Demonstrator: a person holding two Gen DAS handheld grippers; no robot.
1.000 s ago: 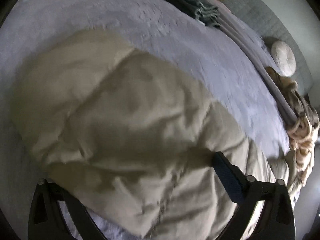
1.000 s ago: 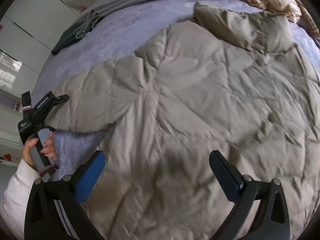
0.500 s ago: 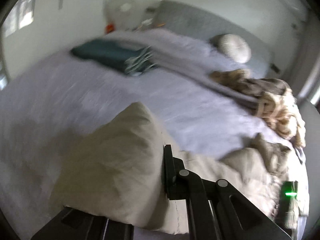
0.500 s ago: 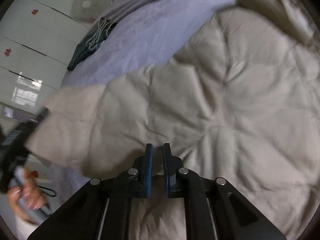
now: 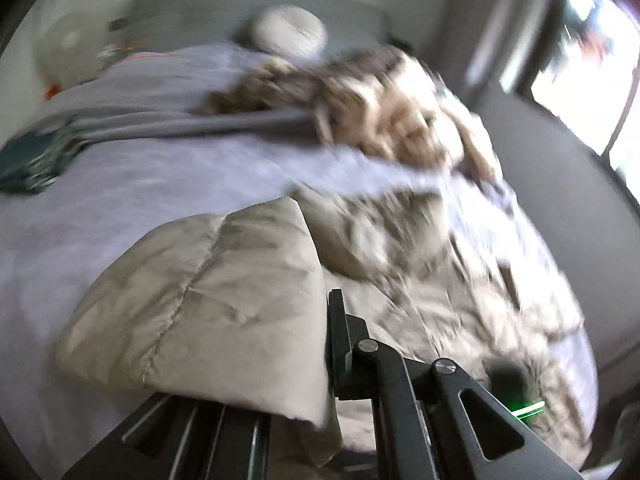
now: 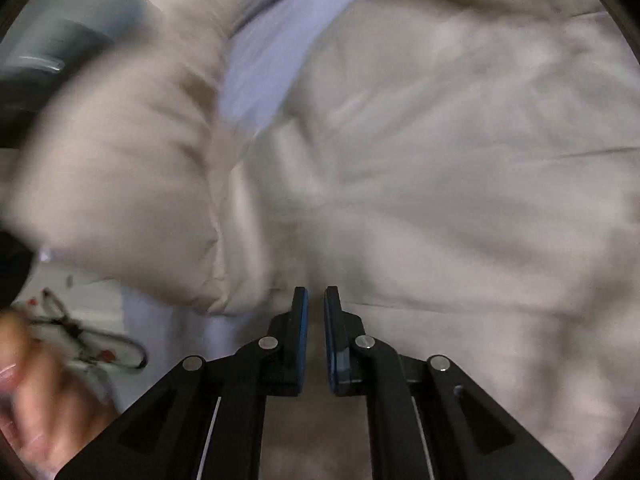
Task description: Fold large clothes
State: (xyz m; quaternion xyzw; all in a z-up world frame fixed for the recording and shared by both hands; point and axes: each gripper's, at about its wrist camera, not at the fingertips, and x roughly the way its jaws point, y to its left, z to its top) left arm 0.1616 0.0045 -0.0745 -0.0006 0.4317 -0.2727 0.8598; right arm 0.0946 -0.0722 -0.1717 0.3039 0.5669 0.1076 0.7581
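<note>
A large beige quilted puffer jacket (image 5: pixel 224 300) lies on a lilac bedspread (image 5: pixel 120 184). My left gripper (image 5: pixel 320 344) is shut on a sleeve or edge of the jacket and holds it lifted; the cloth hides the left finger. In the right wrist view the jacket (image 6: pixel 460 160) fills the frame, blurred by motion. My right gripper (image 6: pixel 316 312) is shut with the jaws almost touching, just above the jacket's lower edge; whether cloth is pinched between them is unclear. The lifted sleeve (image 6: pixel 132 184) shows at the left there.
A tan knitted blanket (image 5: pixel 400 112) lies bunched at the bed's far right. A dark teal folded garment (image 5: pixel 32 156) lies at the far left. A round cushion (image 5: pixel 288 34) rests against the grey headboard. A bright window (image 5: pixel 592 80) is at the right. The person's hand (image 6: pixel 36 408) shows lower left.
Both grippers went from wide open to shut. The left took hold of the jacket's edge and lifted it, swinging toward the headboard. The right closed low over the jacket's hem.
</note>
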